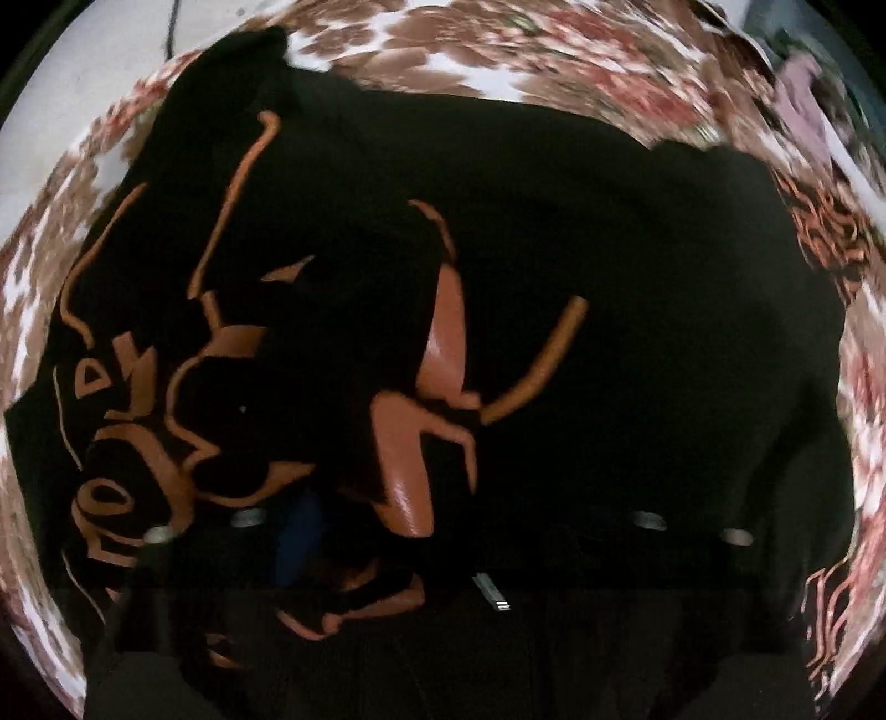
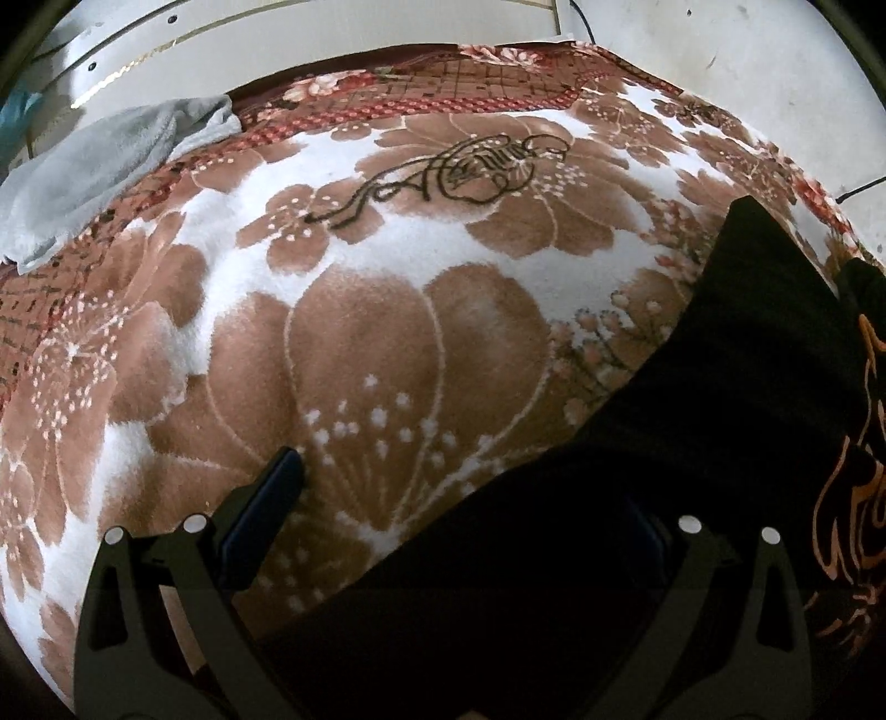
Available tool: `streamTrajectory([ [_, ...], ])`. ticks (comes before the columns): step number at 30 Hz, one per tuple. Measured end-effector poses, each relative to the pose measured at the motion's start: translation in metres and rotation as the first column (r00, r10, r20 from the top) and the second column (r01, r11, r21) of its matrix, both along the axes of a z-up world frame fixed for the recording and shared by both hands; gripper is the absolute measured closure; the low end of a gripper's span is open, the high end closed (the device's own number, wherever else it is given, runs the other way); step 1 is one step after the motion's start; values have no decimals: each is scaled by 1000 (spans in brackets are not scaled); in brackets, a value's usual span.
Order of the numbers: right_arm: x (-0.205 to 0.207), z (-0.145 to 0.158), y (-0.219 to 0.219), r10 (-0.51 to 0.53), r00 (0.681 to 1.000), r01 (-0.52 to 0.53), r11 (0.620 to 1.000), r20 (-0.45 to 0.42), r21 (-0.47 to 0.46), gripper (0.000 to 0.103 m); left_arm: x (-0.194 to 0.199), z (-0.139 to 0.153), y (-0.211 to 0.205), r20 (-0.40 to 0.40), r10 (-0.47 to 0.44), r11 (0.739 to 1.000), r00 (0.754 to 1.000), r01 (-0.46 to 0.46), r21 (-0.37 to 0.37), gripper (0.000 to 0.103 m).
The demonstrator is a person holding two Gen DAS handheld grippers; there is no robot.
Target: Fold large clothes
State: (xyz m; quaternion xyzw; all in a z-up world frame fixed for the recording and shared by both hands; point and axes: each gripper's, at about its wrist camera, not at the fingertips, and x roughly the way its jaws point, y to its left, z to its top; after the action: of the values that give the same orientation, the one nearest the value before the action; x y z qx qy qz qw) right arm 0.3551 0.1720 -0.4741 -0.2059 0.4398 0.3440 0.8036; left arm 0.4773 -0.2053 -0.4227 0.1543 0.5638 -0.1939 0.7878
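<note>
A large black garment (image 1: 609,249) with an orange print fills the blurred left wrist view, lying on a flowered blanket (image 1: 470,61). My left gripper (image 1: 454,504) points down at it, its dark fingers wide apart and hard to make out against the cloth. A rumpled fold with orange print lies between them, and no pad presses on it. In the right wrist view the black garment (image 2: 720,387) covers the lower right. My right gripper (image 2: 454,498) stands open over its edge. Its left finger (image 2: 266,498) is over the blanket (image 2: 360,332), and its right finger is over the black cloth.
A grey cloth (image 2: 99,160) lies bunched at the blanket's far left corner. A white board or wall (image 2: 332,33) runs behind the bed. Bare blanket stretches left of the garment. Blurred pinkish items (image 1: 797,94) sit at the left view's upper right.
</note>
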Motion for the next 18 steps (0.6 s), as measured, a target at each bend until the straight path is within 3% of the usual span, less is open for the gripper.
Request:
streamTrajectory([
  [2,0,0,-2,6,1000,-6,1000,-2,13,4,-6,3,-8,-23,-21,1000,1000,20,-21,14],
  [5,-2,4,-8,27,1000,-27,999,-14,30,4,-12,19,-15,-91,-30,993,995,20,-116,13],
  [8,-8,11,-13,38,999,-38,999,-12,3,5,-26,37,-22,-122,-49,986,991,29,-167,9],
  [13,-26,23,-18,101,994,-102,995,-43,-12,5,-51,67,-28,-76,-70,987,995,57,-151,9],
  [18,-53,65,-40,118,993,-118,993,-24,20,5,-49,128,-5,-25,-1,979,1000,-4,-204,9],
])
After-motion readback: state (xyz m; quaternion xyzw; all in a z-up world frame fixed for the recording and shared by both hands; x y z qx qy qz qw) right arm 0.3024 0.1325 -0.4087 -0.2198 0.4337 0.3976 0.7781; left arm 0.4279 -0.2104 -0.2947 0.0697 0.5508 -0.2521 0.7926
